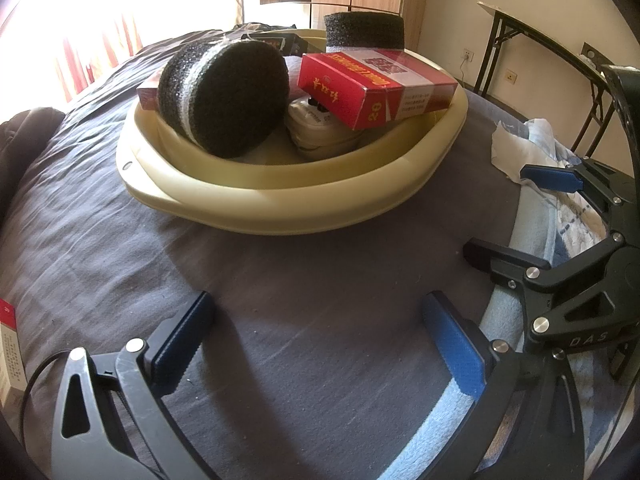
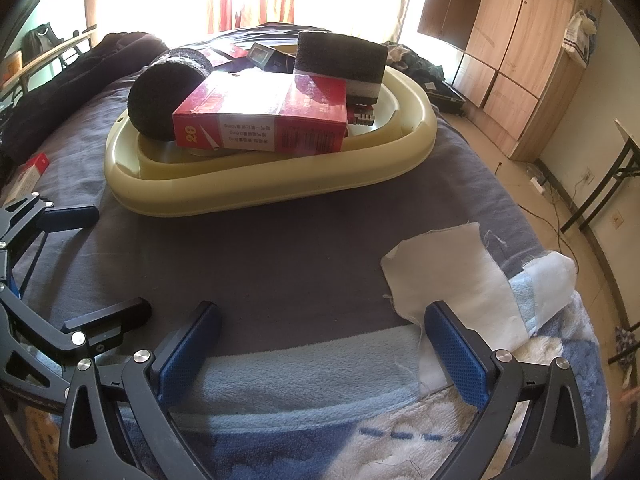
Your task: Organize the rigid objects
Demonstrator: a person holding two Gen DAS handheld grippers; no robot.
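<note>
A cream plastic basin sits on the grey bed sheet. In it lie a round black foam disc, a red carton, a black foam block, a white object and a dark box. My left gripper is open and empty, just short of the basin. My right gripper is open and empty over the blue blanket edge. Each gripper shows in the other's view.
A white cloth lies on the blue blanket at the right. Another red carton lies at the left bed edge. A wooden wardrobe and a folding table stand beyond.
</note>
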